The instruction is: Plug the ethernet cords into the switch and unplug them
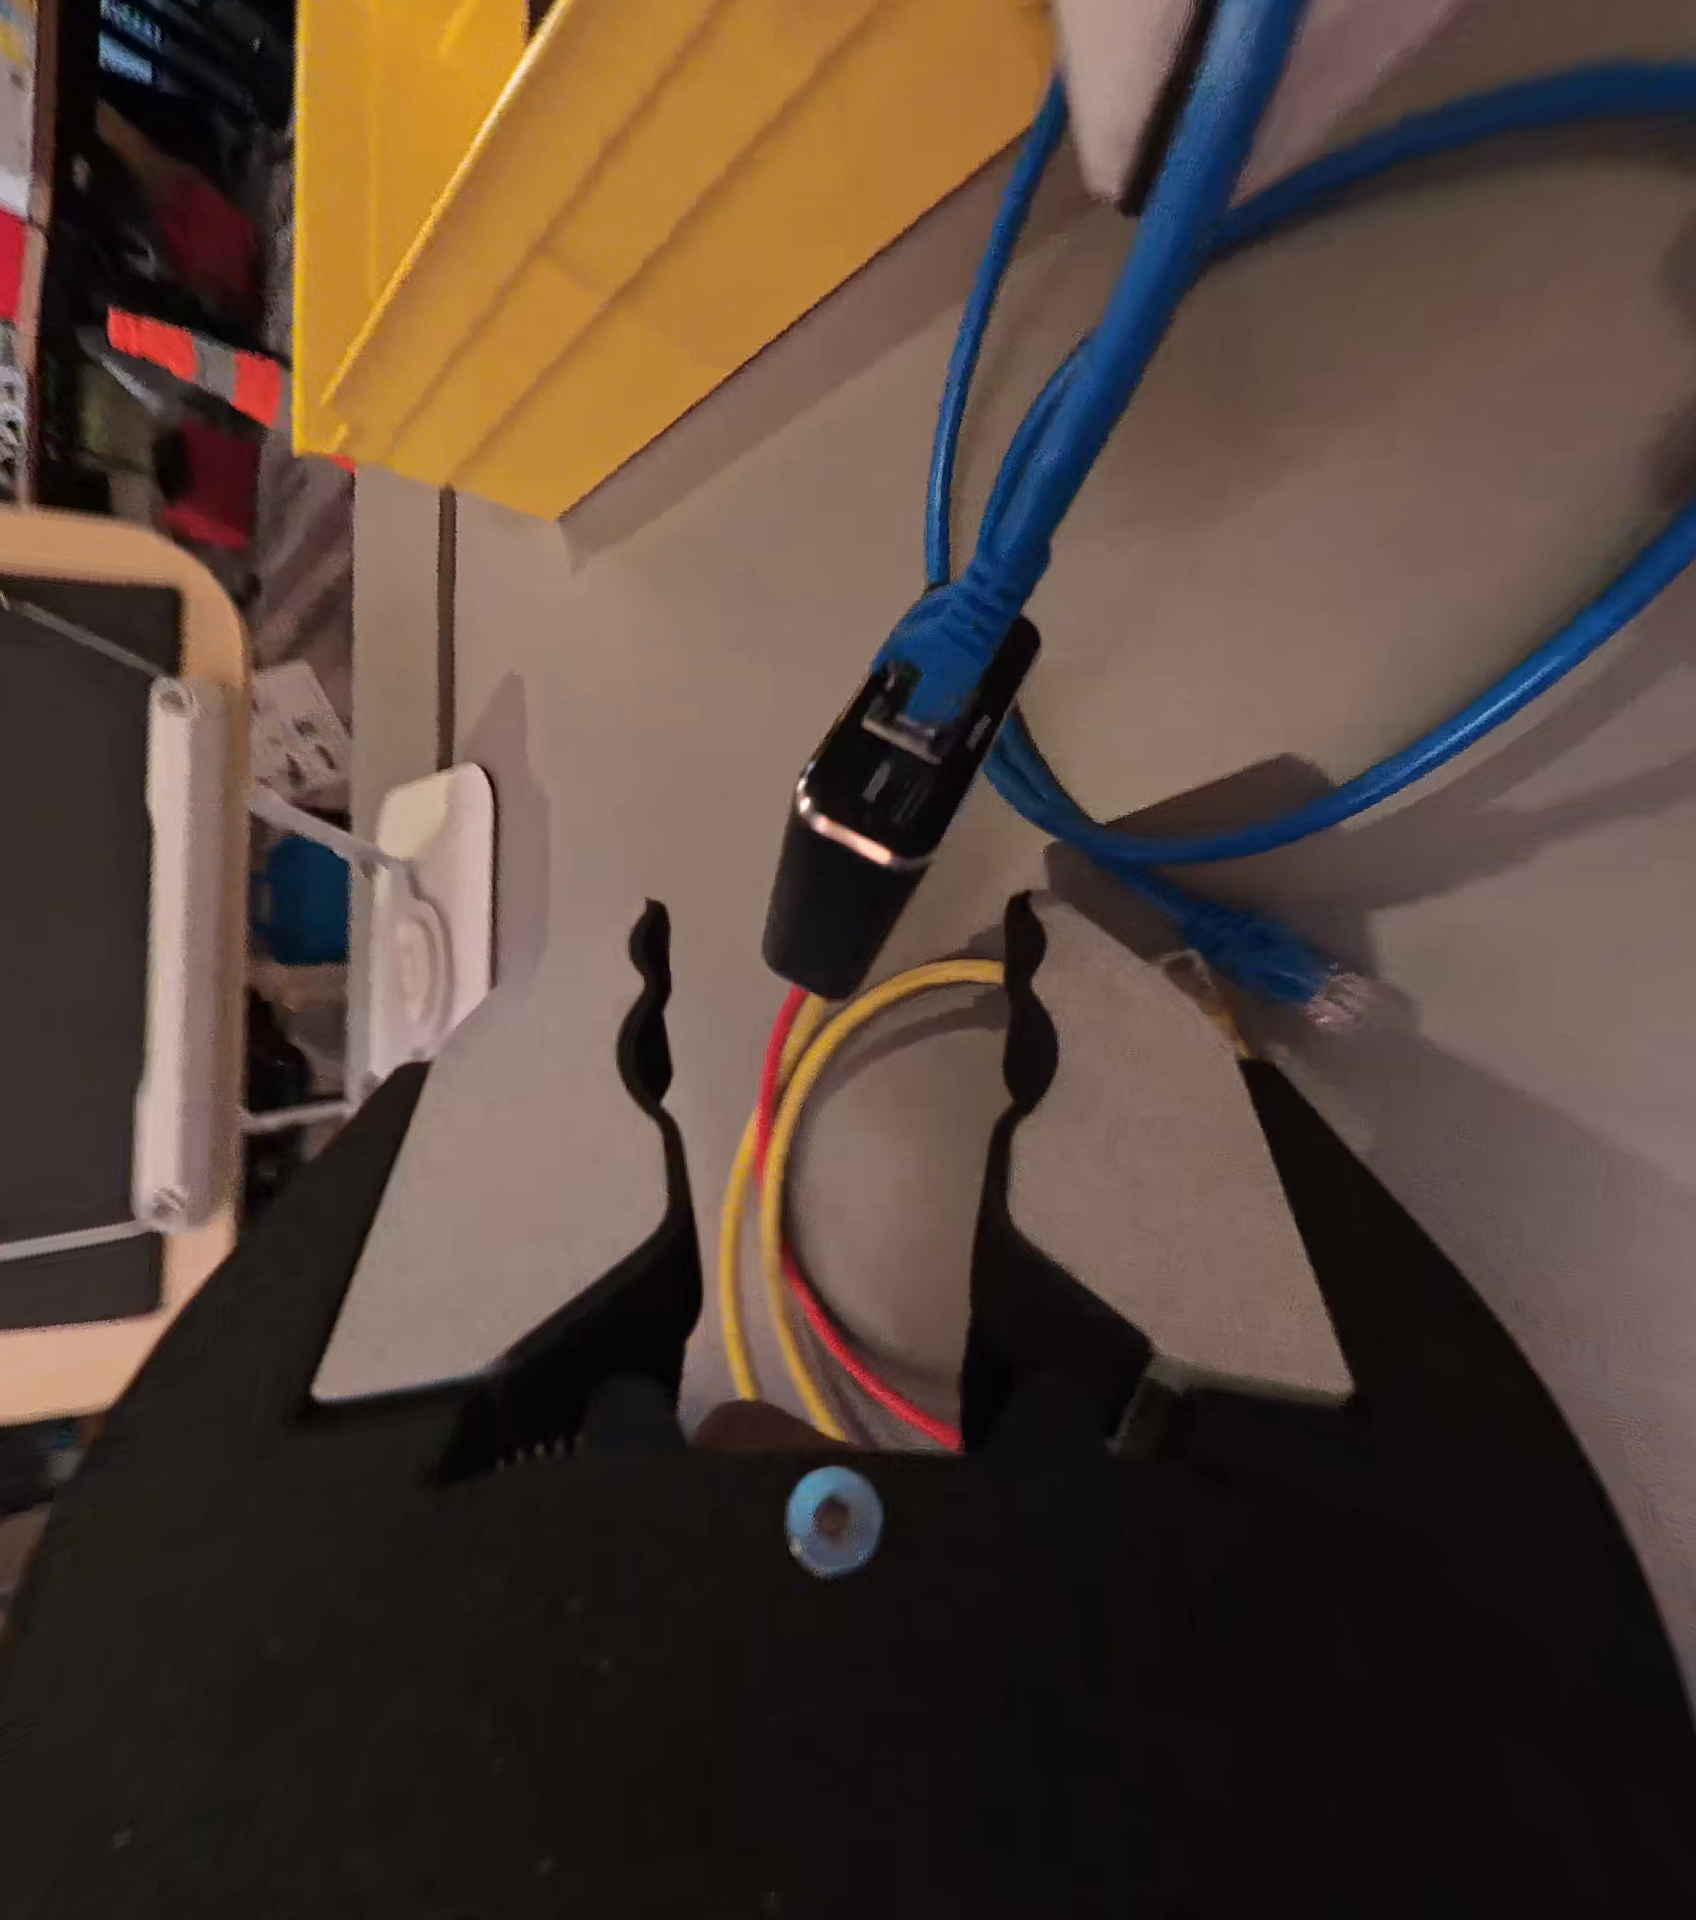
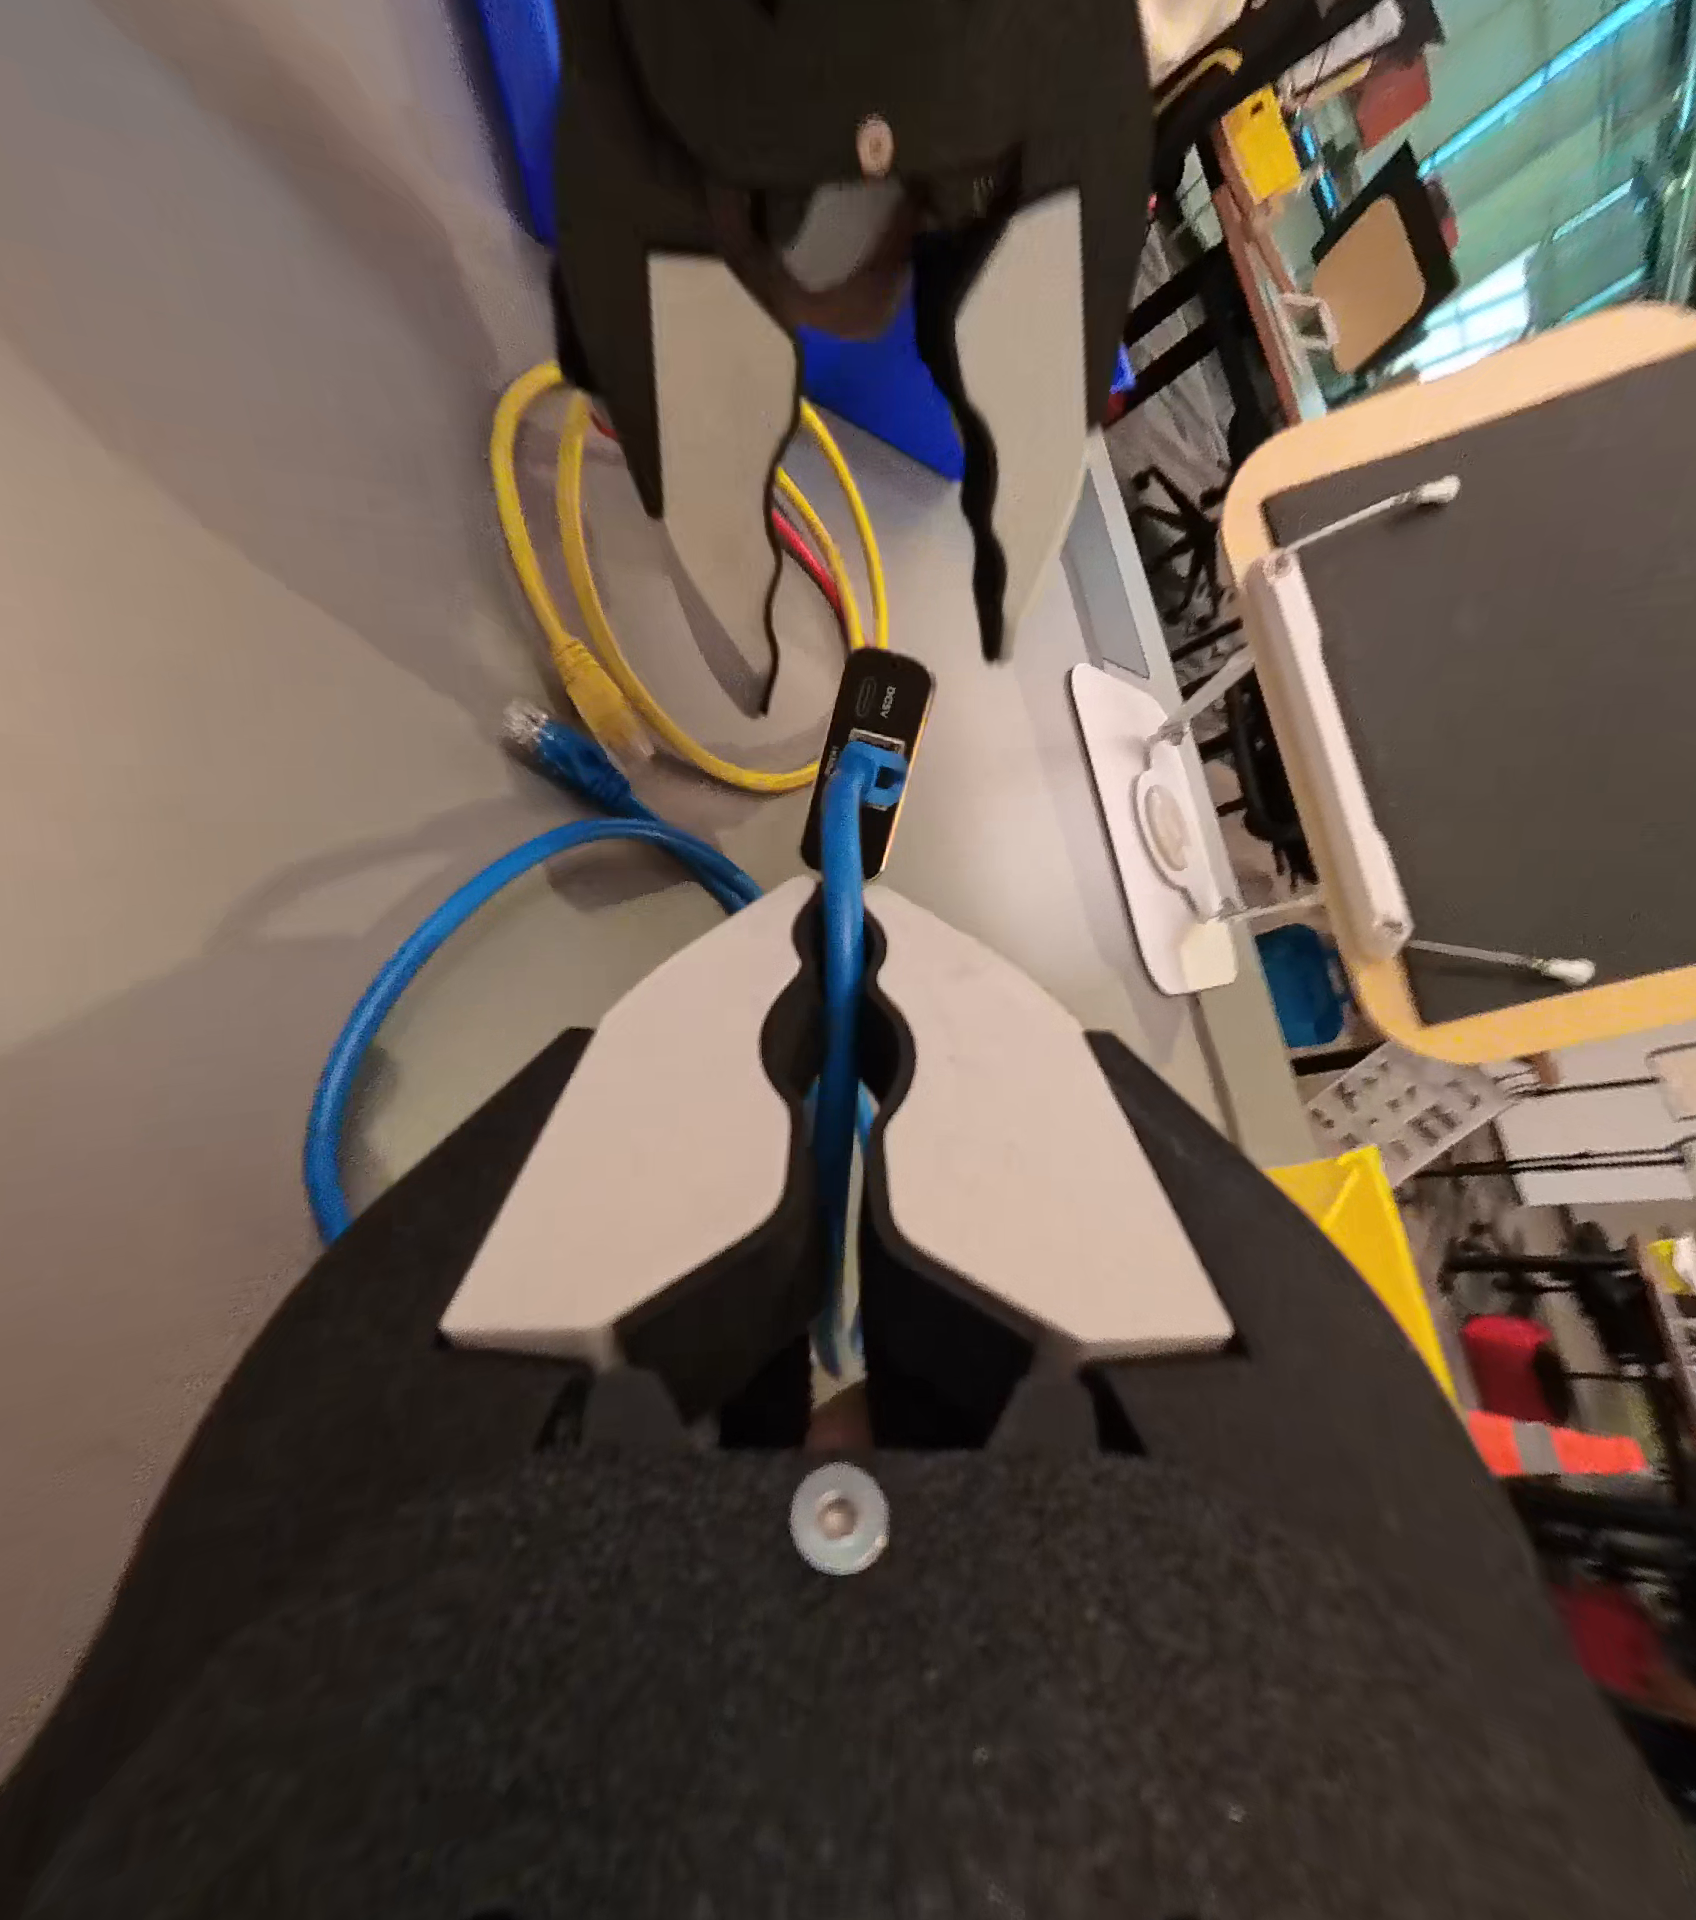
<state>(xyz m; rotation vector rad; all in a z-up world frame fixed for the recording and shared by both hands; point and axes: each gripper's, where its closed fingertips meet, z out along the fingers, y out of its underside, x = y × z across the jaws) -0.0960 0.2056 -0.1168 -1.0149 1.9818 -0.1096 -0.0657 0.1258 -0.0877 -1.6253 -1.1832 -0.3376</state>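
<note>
A small black switch [image 1: 859, 831] sits tilted over the grey table [image 1: 1446, 1195], and I cannot tell if it rests on it. A blue ethernet cord [image 1: 1166, 260] is plugged into its port. My left gripper [image 1: 836, 914] is open, with its fingertips on either side of the switch's near end. The blue cord's other plug [image 1: 1270, 961] lies loose on the table. Yellow and red cords [image 1: 771, 1195] coil under my left gripper. My right gripper [image 2: 839, 899] is shut on the blue cord [image 2: 839, 1039] just behind the switch [image 2: 875, 717]. The left gripper [image 2: 875, 675] also shows there, open.
A yellow bin [image 1: 615, 208] stands on the table beyond the switch, and a blue bin [image 2: 885, 384] shows behind the left gripper. A white flat stand [image 2: 1156, 831] sits at the table edge. A chair with a black seat [image 2: 1550, 675] stands beside the table. The grippers' ends are close to 9 cm from one another.
</note>
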